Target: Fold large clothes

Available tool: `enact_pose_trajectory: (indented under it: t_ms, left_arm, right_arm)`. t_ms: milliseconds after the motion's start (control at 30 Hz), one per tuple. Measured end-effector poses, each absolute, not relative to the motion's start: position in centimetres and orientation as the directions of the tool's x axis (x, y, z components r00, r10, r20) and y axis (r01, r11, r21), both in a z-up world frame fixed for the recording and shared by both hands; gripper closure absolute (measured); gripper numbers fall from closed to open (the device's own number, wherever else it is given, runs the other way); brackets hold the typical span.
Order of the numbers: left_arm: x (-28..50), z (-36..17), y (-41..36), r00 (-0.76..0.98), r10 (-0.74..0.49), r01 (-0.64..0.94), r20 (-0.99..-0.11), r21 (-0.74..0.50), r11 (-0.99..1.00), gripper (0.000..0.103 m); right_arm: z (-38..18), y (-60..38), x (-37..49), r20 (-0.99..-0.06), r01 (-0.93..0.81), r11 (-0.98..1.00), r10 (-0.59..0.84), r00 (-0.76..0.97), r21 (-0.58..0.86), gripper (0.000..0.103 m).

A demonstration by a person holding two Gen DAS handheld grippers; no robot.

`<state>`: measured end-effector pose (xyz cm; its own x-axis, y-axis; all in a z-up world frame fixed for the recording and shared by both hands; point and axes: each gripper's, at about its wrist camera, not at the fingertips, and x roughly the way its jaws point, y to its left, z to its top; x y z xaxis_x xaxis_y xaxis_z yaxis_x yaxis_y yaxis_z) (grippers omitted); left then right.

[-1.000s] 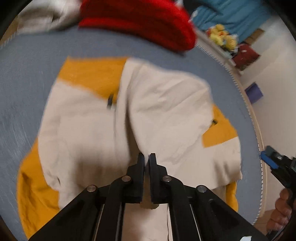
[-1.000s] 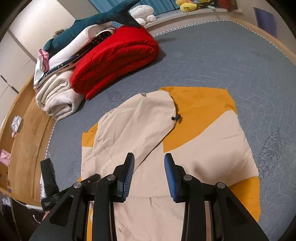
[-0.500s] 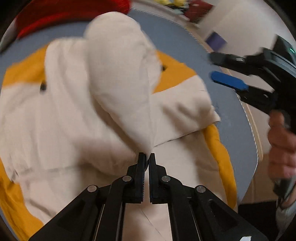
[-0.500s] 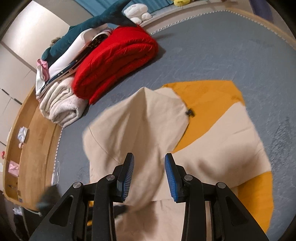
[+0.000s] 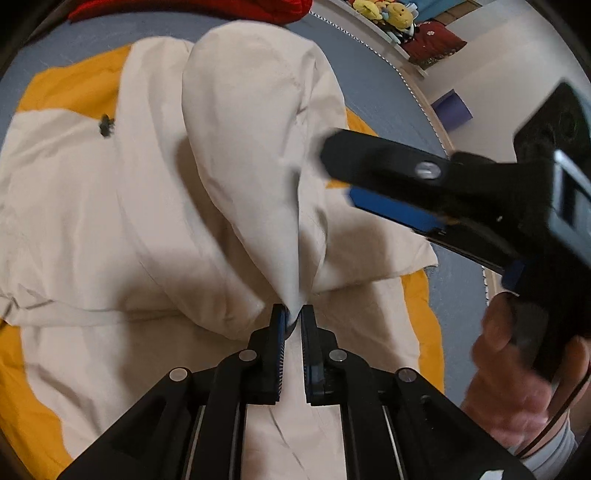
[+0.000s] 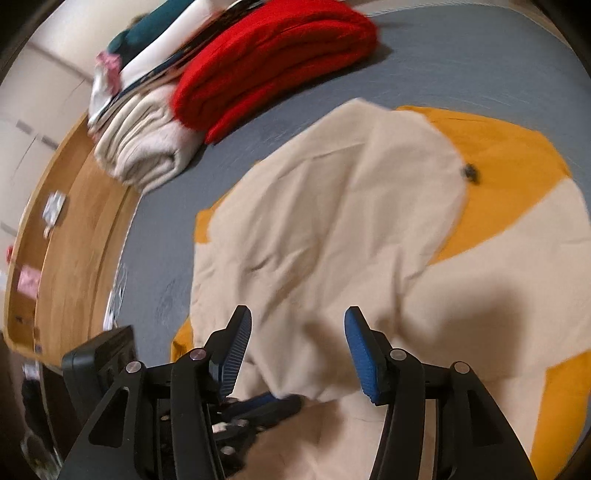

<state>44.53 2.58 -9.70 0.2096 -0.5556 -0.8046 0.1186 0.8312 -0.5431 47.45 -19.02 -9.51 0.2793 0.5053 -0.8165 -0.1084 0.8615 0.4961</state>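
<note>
A large cream and orange garment (image 5: 110,229) lies spread on a grey bed (image 5: 74,55). My left gripper (image 5: 293,321) is shut on a lifted cream fold of the garment, pulled into a cone above the rest. My right gripper (image 6: 297,332) is open over the cream cloth (image 6: 332,229), nothing between its blue pads (image 6: 360,347). It also shows in the left wrist view (image 5: 388,192), hovering at the right of the raised fold. The left gripper's tip (image 6: 266,400) shows low in the right wrist view under the cloth edge.
A folded red blanket (image 6: 280,62) and a stack of folded cream and white laundry (image 6: 140,147) lie at the bed's far side. A wooden ledge (image 6: 62,229) borders the bed. Plush toys (image 5: 380,14) sit on a shelf.
My left gripper has lifted the cream fold and drawn it over the garment. My right gripper has swung in close over the cloth, still open.
</note>
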Motion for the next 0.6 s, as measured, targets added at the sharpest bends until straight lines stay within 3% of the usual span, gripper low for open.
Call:
enact_pose_trajectory:
  t_ms: [167,300,333,400,500,600]
  left_arm:
    - [44.4,-9.7,2.1,0.182,-0.592,0.108,-0.785,-0.582,0.806,0.097]
    - [44.4,-9.6,2.8,0.175,-0.604,0.095,-0.777,-0.597,0.796,0.097]
    - [44.5,-9.6,3.1,0.175,-0.606,0.089,-0.776,-0.6,0.795,0.097]
    - [44.5,-9.4,3.7,0.182,-0.606,0.08,-0.774,-0.603,0.794,0.097]
    - [44.6,-9.4,4.5,0.19,-0.615,0.053,-0.765,-0.618,0.785,0.093]
    - [44.7,-9.1,6.0,0.228,-0.612,0.009,-0.757,-0.627,0.779,0.086]
  right_arm:
    - [-10.7,-15.4,46.7,-0.843,-0.232,0.868,0.488,0.228,0.44,0.047]
    - [-11.7,-14.3,46.1,-0.888,-0.256,0.906,0.396,0.235,0.337,0.048]
    - [-11.7,-14.5,46.2,-0.886,-0.252,0.909,0.393,0.245,0.333,0.062]
    - [-11.4,-15.0,46.3,-0.873,-0.238,0.908,0.404,0.273,0.346,0.1]
    - [-10.5,-17.1,46.5,-0.836,-0.175,0.899,0.438,0.331,0.402,0.102]
    - [-9.7,-20.8,45.8,-0.763,0.012,0.854,0.458,0.456,0.519,0.102]
